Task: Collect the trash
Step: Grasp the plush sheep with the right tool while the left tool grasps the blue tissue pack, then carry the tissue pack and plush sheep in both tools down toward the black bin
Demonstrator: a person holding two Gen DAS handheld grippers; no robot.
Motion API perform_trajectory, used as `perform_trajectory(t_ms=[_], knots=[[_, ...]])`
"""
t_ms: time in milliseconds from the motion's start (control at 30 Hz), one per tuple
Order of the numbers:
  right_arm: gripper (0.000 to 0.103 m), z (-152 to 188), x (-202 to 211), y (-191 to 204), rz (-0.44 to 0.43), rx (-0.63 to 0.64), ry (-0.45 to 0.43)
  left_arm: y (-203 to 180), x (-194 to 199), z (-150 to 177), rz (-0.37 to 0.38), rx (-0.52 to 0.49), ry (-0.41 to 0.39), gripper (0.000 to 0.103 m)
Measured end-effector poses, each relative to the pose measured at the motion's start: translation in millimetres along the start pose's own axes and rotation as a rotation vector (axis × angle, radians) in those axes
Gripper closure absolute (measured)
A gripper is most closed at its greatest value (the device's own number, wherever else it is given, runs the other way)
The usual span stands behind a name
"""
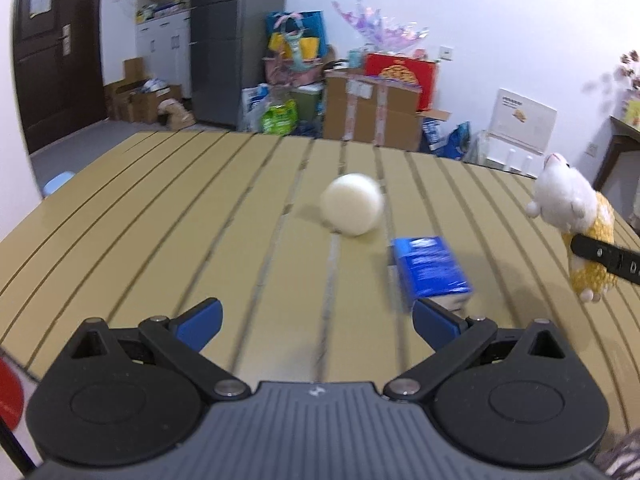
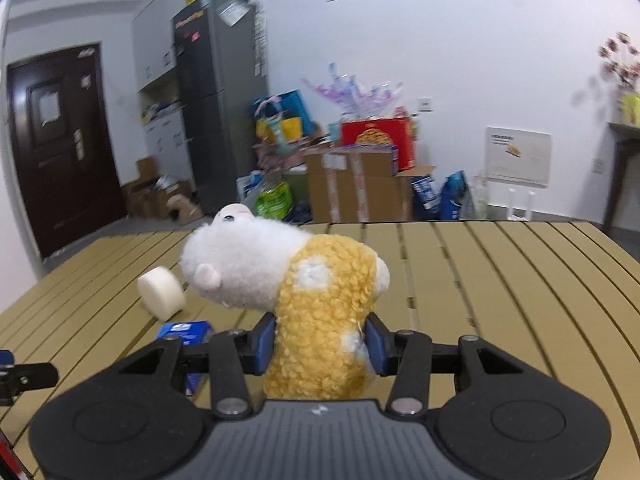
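Note:
My right gripper (image 2: 320, 340) is shut on a yellow and white plush toy (image 2: 316, 304), its blue pads pressing the toy's body, which is held above the slatted table. The left wrist view shows the same plush toy (image 1: 576, 220) at the far right with a black finger across it. A white foam disc (image 1: 352, 209) lies on the table ahead of my left gripper (image 1: 316, 316), which is open and holds nothing. A blue and white tissue pack (image 1: 430, 272) lies just beyond its right finger. From the right wrist, the white foam disc (image 2: 162, 293) and tissue pack (image 2: 186, 330) sit at the left.
The tan slatted table (image 1: 160, 208) fills the foreground. Beyond its far edge stand cardboard boxes (image 1: 370, 110), a red box (image 1: 400, 72), bags and a grey fridge (image 1: 236, 40). A dark door (image 1: 52, 48) is at the left. A red thing (image 1: 8, 396) shows at the lower left edge.

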State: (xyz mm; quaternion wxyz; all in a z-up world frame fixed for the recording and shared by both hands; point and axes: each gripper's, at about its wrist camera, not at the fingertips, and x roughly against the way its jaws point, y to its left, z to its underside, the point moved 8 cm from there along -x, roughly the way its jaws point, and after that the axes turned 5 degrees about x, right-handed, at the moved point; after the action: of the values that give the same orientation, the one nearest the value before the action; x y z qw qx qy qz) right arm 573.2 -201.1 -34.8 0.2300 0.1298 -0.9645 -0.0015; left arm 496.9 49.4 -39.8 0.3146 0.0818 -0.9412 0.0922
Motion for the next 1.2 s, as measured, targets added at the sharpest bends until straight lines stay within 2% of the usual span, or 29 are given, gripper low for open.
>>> perform_trajectory(t_ms=[200, 400, 567, 733, 900, 933, 1000, 1200], knots=[[0.058, 15, 17, -40, 0.070, -0.038, -0.039, -55, -22, -7, 0.026, -0.046, 0.018, 0.000], [0.058, 31, 28, -70, 0.104, -0.087, -0.089, -94, -54, -7, -0.026, -0.074, 0.039, 0.000], [0.058, 40, 27, -86, 0.134, -0.104, -0.078, -108, -79, -2, -0.072, -0.073, 0.049, 0.000], [0.058, 46, 19, -96, 0.146, -0.125, -0.060, -106, -102, 4, -0.099, -0.032, 0.096, 0.001], [0.058, 47, 14, -95, 0.145, -0.129, -0.054, -100, -107, 9, -0.082, 0.001, 0.107, 0.029], [0.058, 47, 13, -94, 0.144, -0.128, -0.052, -100, -106, 9, -0.071, 0.006, 0.103, 0.042], [0.058, 48, 12, -91, 0.141, -0.122, -0.050, -100, -103, 8, -0.086, 0.001, 0.093, 0.051], [0.058, 42, 14, -79, 0.128, -0.104, -0.048, -93, -95, 12, -0.063, 0.020, 0.087, 0.051]])
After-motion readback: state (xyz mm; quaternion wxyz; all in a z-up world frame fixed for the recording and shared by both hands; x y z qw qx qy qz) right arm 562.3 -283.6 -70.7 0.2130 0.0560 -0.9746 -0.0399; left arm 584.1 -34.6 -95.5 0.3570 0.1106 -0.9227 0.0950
